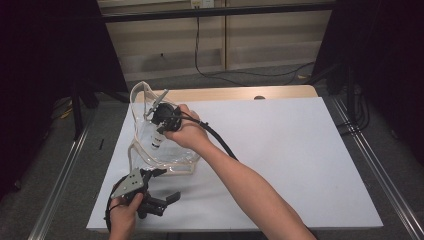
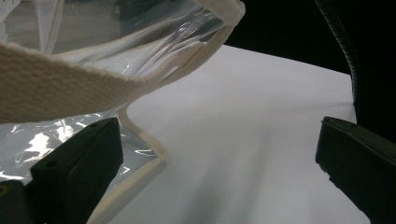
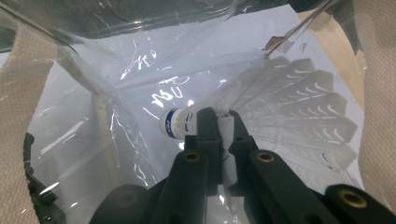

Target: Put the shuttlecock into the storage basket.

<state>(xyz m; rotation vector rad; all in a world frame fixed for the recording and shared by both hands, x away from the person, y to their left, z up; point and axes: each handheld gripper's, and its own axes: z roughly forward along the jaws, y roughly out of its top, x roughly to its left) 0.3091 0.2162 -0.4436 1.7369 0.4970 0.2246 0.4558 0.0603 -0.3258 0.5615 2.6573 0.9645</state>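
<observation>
Right tongs [image 3: 219, 123] gripping a shuttlecock [image 3: 280, 116] inside the clear bag [image 1: 145, 150] at upper left of the white surface [image 1: 300, 150], left tongs [image 2: 219, 158] standing wide open, empty, at lower left beside the bag's corner.

Shuttlecock [image 3: 261, 116]: white feathered skirt, white cork base with blue band, lying tilted inside the bag. Clear plastic bag [image 1: 145, 150]: cream webbing trim and strap, standing open on the white bench [image 1: 280, 150].

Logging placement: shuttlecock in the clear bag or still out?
In: the shuttlecock, clamped in the right gripper, sits between the clear bag's walls.
</observation>
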